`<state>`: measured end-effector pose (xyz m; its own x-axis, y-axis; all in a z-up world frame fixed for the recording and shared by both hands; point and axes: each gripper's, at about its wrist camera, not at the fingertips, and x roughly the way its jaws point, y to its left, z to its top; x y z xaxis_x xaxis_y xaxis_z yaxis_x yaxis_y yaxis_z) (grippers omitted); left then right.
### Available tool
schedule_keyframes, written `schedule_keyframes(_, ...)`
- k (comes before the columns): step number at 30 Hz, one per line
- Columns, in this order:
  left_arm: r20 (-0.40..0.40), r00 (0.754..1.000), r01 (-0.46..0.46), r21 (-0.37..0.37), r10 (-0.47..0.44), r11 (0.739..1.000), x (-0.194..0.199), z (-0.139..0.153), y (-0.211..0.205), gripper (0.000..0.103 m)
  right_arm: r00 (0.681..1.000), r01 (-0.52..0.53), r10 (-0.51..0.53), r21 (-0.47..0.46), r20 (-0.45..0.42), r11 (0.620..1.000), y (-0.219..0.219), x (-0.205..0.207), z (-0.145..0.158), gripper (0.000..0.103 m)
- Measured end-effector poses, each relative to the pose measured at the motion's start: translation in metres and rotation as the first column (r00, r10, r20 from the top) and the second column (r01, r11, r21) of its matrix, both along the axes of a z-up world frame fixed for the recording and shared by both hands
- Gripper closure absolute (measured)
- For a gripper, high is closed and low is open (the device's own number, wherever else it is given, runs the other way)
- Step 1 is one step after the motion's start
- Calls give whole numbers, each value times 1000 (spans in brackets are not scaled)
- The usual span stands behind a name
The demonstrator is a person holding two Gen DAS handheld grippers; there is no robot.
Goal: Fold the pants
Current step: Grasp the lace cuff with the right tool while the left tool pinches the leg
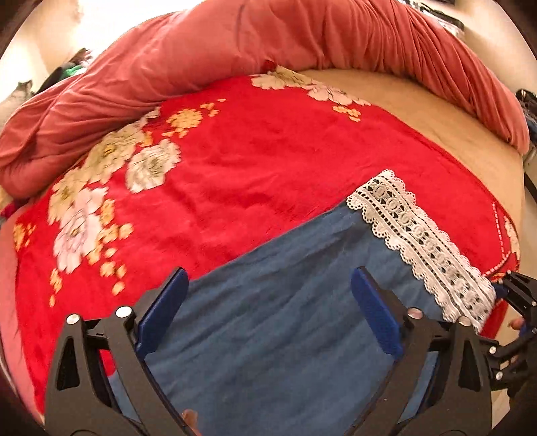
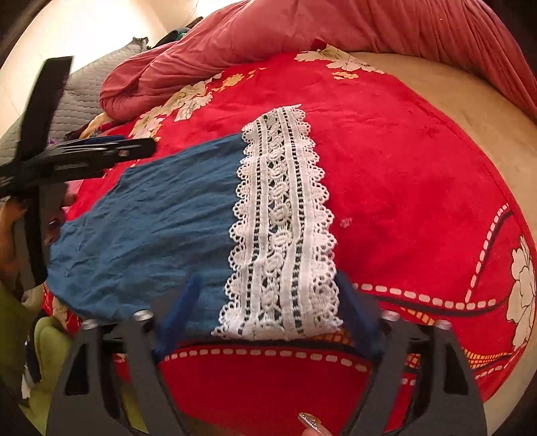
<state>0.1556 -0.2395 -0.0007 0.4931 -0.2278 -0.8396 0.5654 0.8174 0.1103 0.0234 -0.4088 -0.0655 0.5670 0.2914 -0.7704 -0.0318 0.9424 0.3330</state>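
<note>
Bright, overexposed top-left corners; fisheye-bent edges; slight motion blur throughout.

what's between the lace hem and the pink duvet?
Only bare red floral blanket, plus tan sheet to the right. Nothing else lies between the lace hem and the pink duvet; the right wrist view shows it best.

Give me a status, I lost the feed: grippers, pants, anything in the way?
Left gripper open over the blue pants. Right gripper open, fingers astride the lace hem. Nothing on the pants.
</note>
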Motion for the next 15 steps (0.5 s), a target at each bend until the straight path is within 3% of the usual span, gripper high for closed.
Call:
schedule_keyframes(3, -43, 999, 33, 17, -33, 999, 13, -13, -15, 35, 1000, 0, 0, 30, 7, 1000, -2, 4, 1, 67)
schedule_keyframes(6, -95, 994, 52, 10, -51, 999, 22, -24, -24, 49, 1000, -10, 9, 53, 19, 999, -3, 9, 2, 68)
schedule_keyframes(11, -152, 986, 62, -65, -72, 996, 29, -37, -28, 49, 1000, 1, -1, 93, 9, 996, -3, 20, -8, 68)
schedule_keyframes(13, -197, 980, 34, -27, -39, 999, 31, -56, -27, 53, 1000, -8, 6, 92, 24, 996, 0, 22, -5, 74)
schedule_keyframes(15, -179, 983, 21, -41, -28, 999, 27, -60, -25, 53, 999, -27, 22, 89, 46, 996, 4, 25, 2, 81)
